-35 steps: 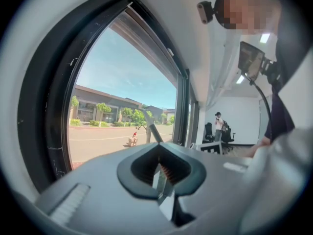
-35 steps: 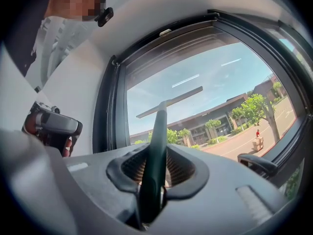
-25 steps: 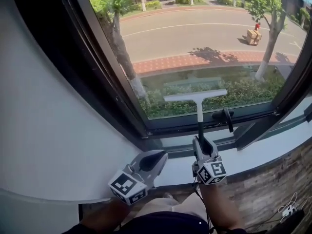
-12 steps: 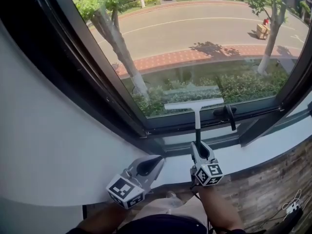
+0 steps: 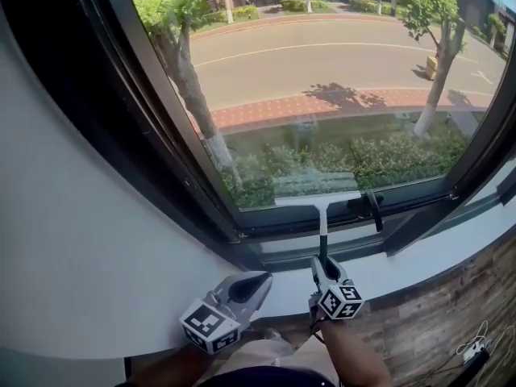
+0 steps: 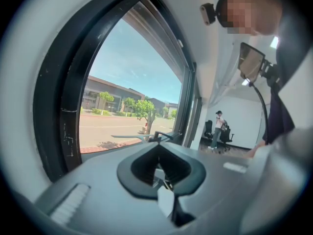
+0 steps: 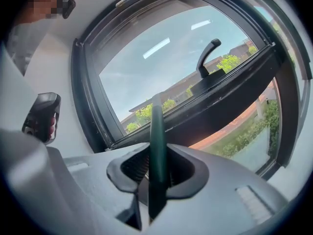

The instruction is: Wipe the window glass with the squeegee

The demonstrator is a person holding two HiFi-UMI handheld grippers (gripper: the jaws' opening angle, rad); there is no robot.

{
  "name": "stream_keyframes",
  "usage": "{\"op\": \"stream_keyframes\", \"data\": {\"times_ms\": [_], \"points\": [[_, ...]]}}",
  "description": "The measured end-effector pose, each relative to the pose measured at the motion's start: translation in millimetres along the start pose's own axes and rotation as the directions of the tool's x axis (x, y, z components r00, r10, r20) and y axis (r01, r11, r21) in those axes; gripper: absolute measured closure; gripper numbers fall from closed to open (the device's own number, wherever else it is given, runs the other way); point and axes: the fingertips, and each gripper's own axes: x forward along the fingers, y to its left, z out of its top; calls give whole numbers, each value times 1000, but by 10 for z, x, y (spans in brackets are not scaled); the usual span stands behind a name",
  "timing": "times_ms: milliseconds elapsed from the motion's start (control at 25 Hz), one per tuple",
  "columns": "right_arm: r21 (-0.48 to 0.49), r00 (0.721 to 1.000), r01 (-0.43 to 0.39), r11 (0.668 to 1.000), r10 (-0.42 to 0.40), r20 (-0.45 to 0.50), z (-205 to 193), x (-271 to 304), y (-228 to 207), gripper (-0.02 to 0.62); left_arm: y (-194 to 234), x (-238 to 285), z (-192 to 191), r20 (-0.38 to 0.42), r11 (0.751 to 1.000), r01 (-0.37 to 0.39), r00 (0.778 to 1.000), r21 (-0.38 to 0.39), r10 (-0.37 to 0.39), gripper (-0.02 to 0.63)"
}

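Right claw [image 5: 322,263] is closed on the dark handle of the squeegee [image 5: 317,199], whose blade is laid at the bottom edge of the window glass [image 5: 322,95], the left claw [image 5: 251,280] is closed and empty, and the blade should be pressed flat and evenly.

The right gripper [image 5: 322,263] is pointing forward, its jaws clamping the squeegee [image 5: 322,216] handle. The left gripper [image 5: 260,278] is hovering just beside it, jaws together, gripping nothing.
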Motion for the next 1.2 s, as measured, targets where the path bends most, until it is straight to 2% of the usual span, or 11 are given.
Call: {"op": "stream_keyframes", "data": {"times_ms": [80, 200, 400, 480, 720, 840, 1000, 1080, 1200], "points": [[-1, 1000, 14, 1000, -14, 6, 171, -150, 42, 502, -111, 36, 150, 20, 1000, 21, 1000, -19, -21, 603], [-52, 996, 6, 999, -1, 91, 528, -416, 173, 500, -298, 125, 298, 33, 999, 48, 998, -18, -47, 604], [-186, 961, -15, 982, 65, 270, 969, -403, 417, 500, -92, 288, 6, 92, 996, 78, 993, -40, -74, 604], [-245, 940, -33, 969, 114, 321, 1272, -449, 601, 500, -56, 330, -51, 118, 997, 69, 991, -29, -65, 604], [-411, 851, -97, 907, 289, 438, 2591, -542, 1370, 500, -45, 312, 430, 167, 996, -15, 986, -91, 30, 604], [-446, 788, -133, 885, 367, 494, 3202, -515, 1746, 500, 32, 342, 549, 139, 997, -54, 988, -60, 62, 603], [-491, 705, -155, 857, 444, 553, 3856, -413, 2143, 500, 109, 374, 874, 167, 993, -117, 979, 3, 115, 603], [-507, 683, -148, 849, 458, 569, 4104, -335, 2286, 500, 109, 416, 1019, 187, 992, -126, 975, 21, 120, 604], [-524, 667, -152, 838, 478, 571, 4366, -206, 2496, 500, 97, 408, 1182, 213, 992, -127, 970, 18, 121, 604]]}}
